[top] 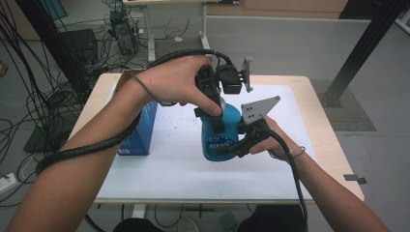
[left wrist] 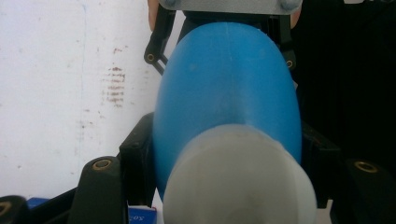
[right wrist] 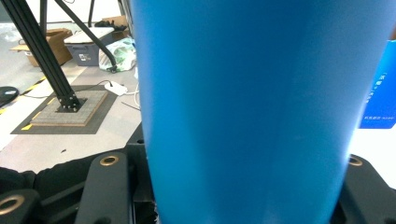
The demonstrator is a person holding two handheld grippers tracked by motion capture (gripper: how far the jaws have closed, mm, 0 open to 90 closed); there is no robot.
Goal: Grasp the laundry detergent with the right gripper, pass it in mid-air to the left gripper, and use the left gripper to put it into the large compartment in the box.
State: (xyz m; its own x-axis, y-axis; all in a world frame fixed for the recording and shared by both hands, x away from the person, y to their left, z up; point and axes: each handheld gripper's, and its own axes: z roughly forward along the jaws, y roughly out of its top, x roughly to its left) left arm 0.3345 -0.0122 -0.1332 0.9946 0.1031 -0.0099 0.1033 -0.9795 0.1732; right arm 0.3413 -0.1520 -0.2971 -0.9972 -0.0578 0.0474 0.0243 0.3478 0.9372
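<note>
Both claws clamped on blue plastic bottle, upright on white-topped bench (top: pixel 300 159).

Bottle (top: pixel 223 137) stands mid-bench, beside a blue carton (top: pixel 140 133). Right claw (top: pixel 231 149) grips its lower body from the side; left claw (top: pixel 216 118) grips its neck below the whitish cap (left wrist: pixel 240 179).

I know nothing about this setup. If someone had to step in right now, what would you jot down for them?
Left hand-held gripper: comes from above, jaws closed around the top of the blue bottle, by its white cap.
Right hand-held gripper: clamped on the bottle's body from the side.
Bottle: upright on the white mat, a blue box standing to its left.
Done: both grips are set.
Left: probably twisting the cap off; it looks still on.
</note>
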